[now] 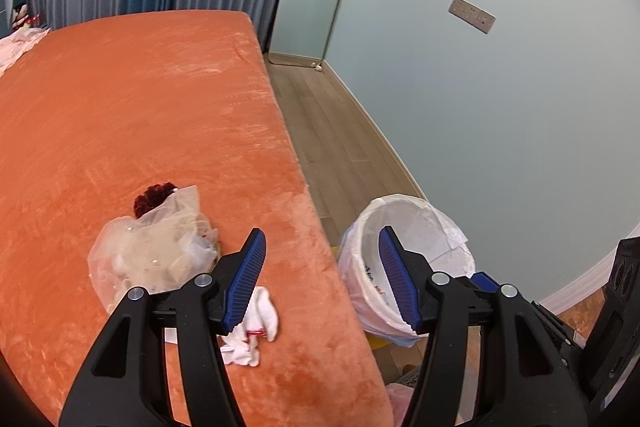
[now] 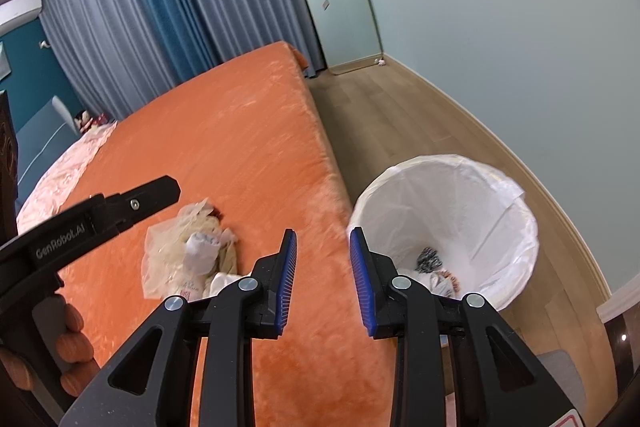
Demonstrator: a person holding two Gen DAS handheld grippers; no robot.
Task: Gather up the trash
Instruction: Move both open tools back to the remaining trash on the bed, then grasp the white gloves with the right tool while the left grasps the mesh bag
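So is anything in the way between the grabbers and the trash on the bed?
Nothing visible. The left gripper and right gripper are both open and empty, and only bare orange bed lies between them and the crumpled plastic bag and white tissue.

Left gripper point(image 1: 322, 241) jaws wide apart, right gripper point(image 2: 323, 241) jaws parted less (both empty), both angled downward, side by side.

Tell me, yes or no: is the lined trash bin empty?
No. The right wrist view shows crumpled trash lying at the bottom of the white-lined bin.
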